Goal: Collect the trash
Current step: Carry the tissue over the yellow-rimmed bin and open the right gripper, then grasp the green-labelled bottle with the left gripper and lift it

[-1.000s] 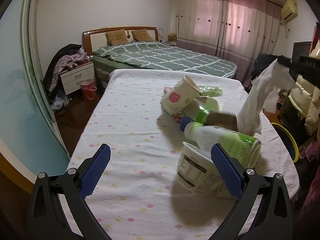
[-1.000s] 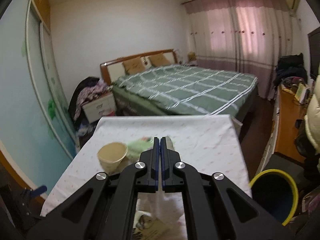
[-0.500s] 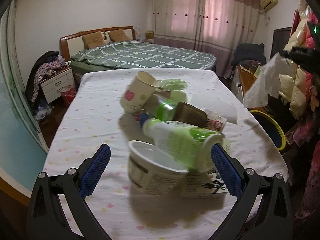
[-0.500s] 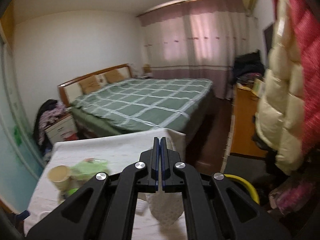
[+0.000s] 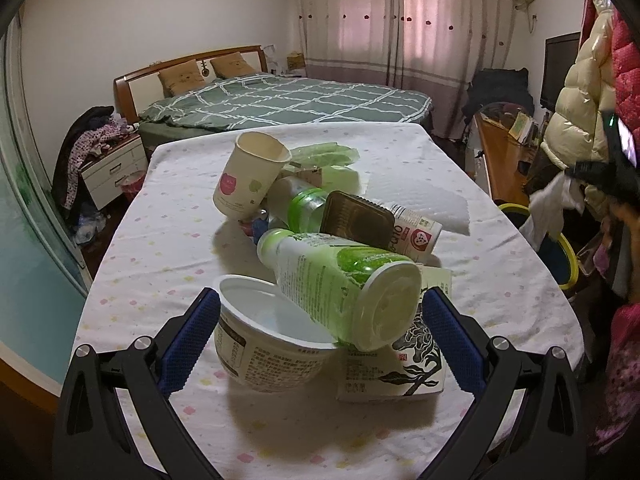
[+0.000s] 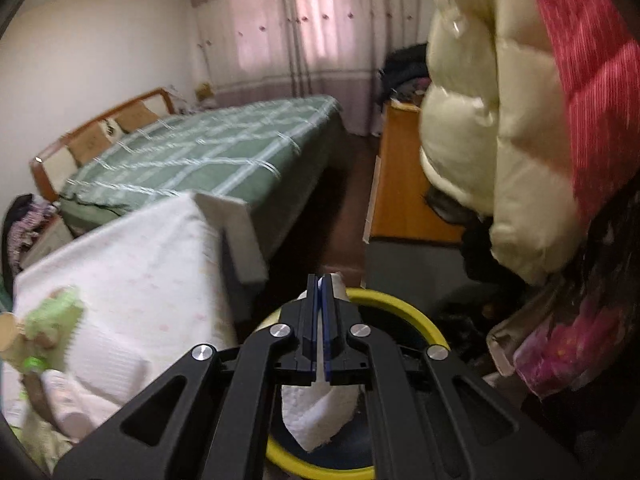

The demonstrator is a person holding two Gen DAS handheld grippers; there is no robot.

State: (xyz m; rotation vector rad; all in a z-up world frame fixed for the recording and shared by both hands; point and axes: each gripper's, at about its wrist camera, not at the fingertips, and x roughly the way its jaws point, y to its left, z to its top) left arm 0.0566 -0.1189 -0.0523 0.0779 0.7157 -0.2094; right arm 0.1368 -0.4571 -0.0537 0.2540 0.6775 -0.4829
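A pile of trash lies on the cloth-covered table point(image 5: 160, 240): a white bowl point(image 5: 264, 348), a green-and-white bottle point(image 5: 340, 284) leaning into it, a paper cup point(image 5: 248, 180), a brown tin point(image 5: 356, 220) and a printed carton point(image 5: 404, 360). My left gripper point(image 5: 320, 336) stands open, its blue pads either side of the bowl and bottle without touching them. My right gripper point(image 6: 321, 292) is shut on a white paper towel point(image 6: 320, 420), which hangs over the yellow-rimmed bin point(image 6: 404, 308). From the left wrist view the same towel point(image 5: 552, 208) dangles above the bin point(image 5: 564, 256).
A second paper towel point(image 5: 420, 200) lies flat on the table's far right. A green-quilted bed point(image 5: 280, 100) stands behind the table, a wooden desk point(image 6: 404, 184) to the right. A cream puffer jacket point(image 6: 488, 120) and a red garment point(image 6: 592, 80) hang close above the bin.
The right gripper carried the paper towel off the table, rightward and down, to hang over the bin. The left gripper closed in on the bowl and bottle, which now lie between its open fingers.
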